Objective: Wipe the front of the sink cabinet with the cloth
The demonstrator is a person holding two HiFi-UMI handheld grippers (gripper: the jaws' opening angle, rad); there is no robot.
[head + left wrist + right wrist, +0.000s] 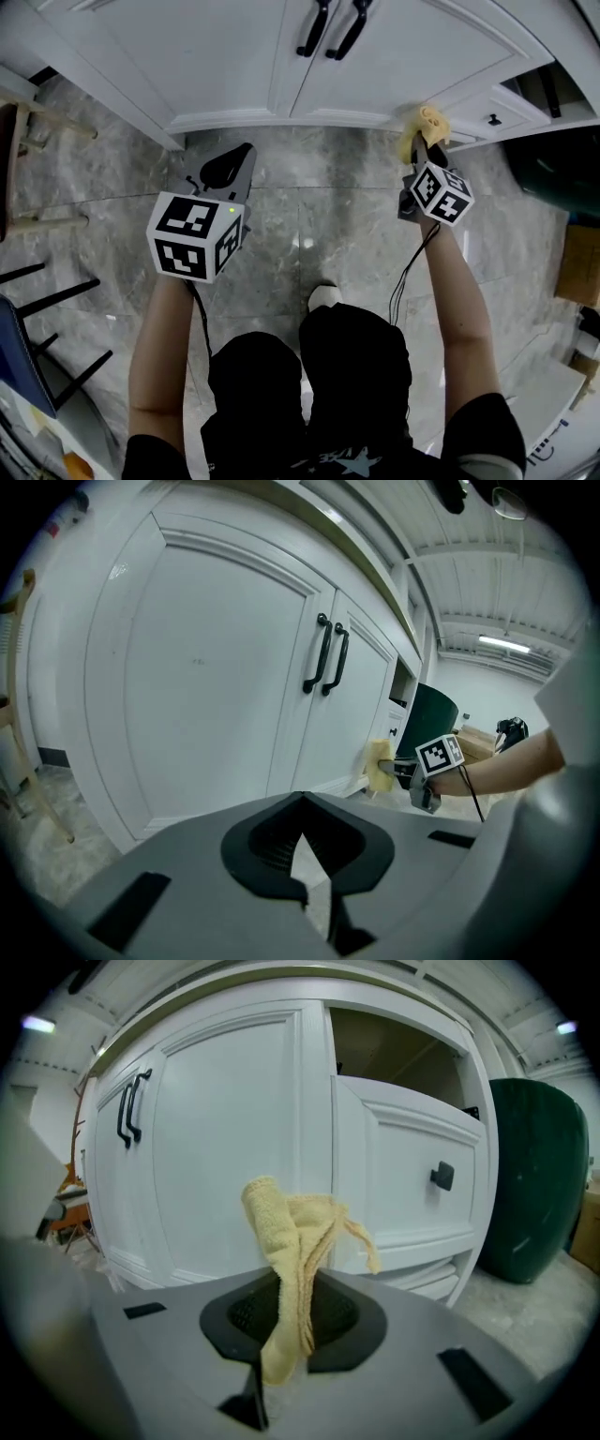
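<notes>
Starting at your far side, the left gripper (228, 172) hangs low over the tiled floor (309, 216), well apart from the sink cabinet (234, 56). Its jaws are clenched together on nothing, so it has no part in the wiping for now. Keep it clear of the wooden chair (19, 169) beside it.

Across the middle run the two white doors with their pair of black handles (336, 28), both doors closed. From these views you cannot tell which panels are already clean.

Further right, the right gripper (272, 1372) is grasping the yellow cloth (286, 1241). Its jaws pinch the lower part and a bunched fold stands up above them. The head view puts that fold at the bottom right corner of the right-hand door, touching the moulding or just short of it. That reads as the wiping step itself, worked at the low right edge of the front.

Your next move likely calls for pressing the bunched fold flat against the panel and drawing it leftward or upward in overlapping strokes. Lead with the cloth so the jaws' hard tips never scrape the paint, and lift around the handles.

Right again sit the drawer (412, 1176) with its dark knob (442, 1177), then the green bin (534, 1176).
</notes>
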